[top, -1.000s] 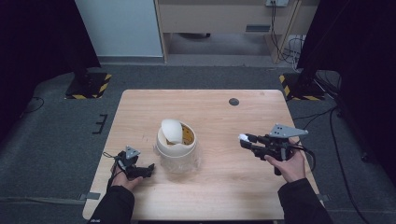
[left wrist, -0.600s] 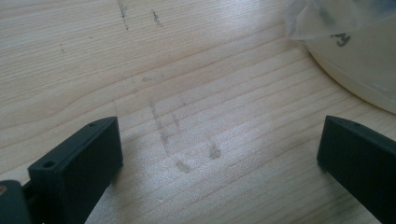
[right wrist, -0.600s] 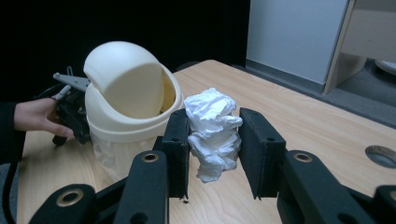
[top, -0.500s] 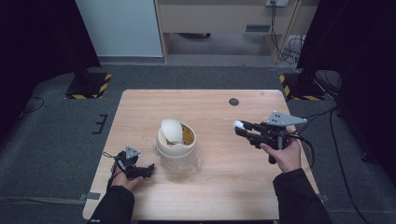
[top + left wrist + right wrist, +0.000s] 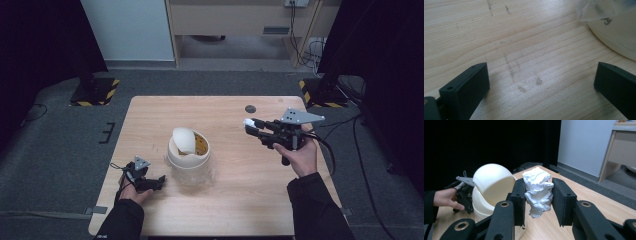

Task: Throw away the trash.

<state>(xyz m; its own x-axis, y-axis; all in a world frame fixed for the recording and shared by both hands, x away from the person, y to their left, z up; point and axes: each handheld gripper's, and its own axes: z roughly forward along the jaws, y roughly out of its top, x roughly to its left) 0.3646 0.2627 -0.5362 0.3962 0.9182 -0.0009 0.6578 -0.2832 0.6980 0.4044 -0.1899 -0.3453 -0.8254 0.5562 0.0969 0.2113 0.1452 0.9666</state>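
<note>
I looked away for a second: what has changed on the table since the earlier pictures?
The right gripper, shut on the crumpled white tissue, has risen and moved toward the small white bin. The left gripper stayed resting open on the table, and the bin did not move.

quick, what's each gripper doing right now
left gripper: open, empty, resting on the wooden table.
right gripper: shut on a crumpled white paper wad.

A bin [image 5: 188, 150] with a swing lid stands near the middle of the tabletop [image 5: 225, 210]. My left gripper [image 5: 159, 181] rests on the tabletop just left of it. My right gripper [image 5: 252, 126] is above the tabletop to the bin's right, a wad of paper [image 5: 537, 191] between its jaws.
</note>
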